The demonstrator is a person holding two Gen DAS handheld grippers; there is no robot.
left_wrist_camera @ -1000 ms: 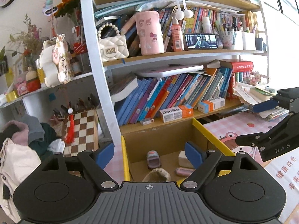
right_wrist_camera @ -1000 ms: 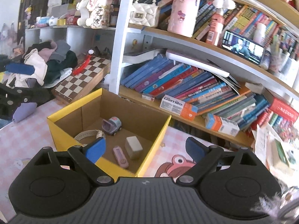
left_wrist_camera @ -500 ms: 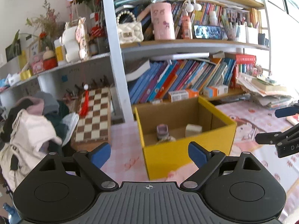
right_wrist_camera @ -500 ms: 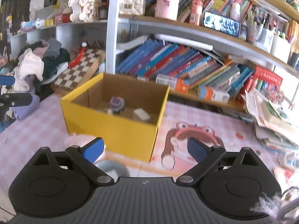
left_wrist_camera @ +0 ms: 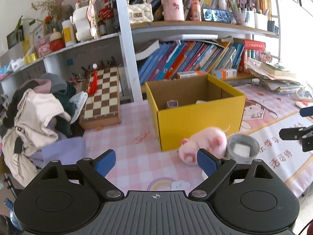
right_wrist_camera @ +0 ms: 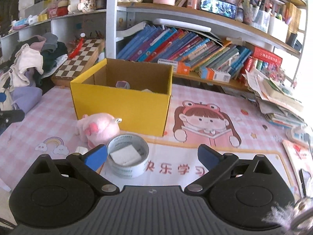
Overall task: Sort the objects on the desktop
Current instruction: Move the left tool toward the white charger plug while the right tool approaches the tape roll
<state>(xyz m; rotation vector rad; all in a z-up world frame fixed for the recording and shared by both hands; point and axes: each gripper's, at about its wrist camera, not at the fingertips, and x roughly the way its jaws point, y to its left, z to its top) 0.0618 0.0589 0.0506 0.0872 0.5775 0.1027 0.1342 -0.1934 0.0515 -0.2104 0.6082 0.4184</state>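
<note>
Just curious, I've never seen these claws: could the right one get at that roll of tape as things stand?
Probably yes. The right gripper is empty, its jaws opening, and the tape roll lies just ahead, nothing covering it. The pink plush toy crowds its far side.

Yellow box (right_wrist_camera: 121,105): near wall hides all contents except a purple item's top (right_wrist_camera: 122,84) and a pale corner at 3 o'clock of it; pink plush toy (left_wrist_camera: 203,143) motion-blurred; right gripper (left_wrist_camera: 299,125) cut by the picture's 3 o'clock edge.

Pink plush toy (right_wrist_camera: 97,129) touching tape roll (right_wrist_camera: 128,161), before open yellow box (right_wrist_camera: 121,105)
</note>
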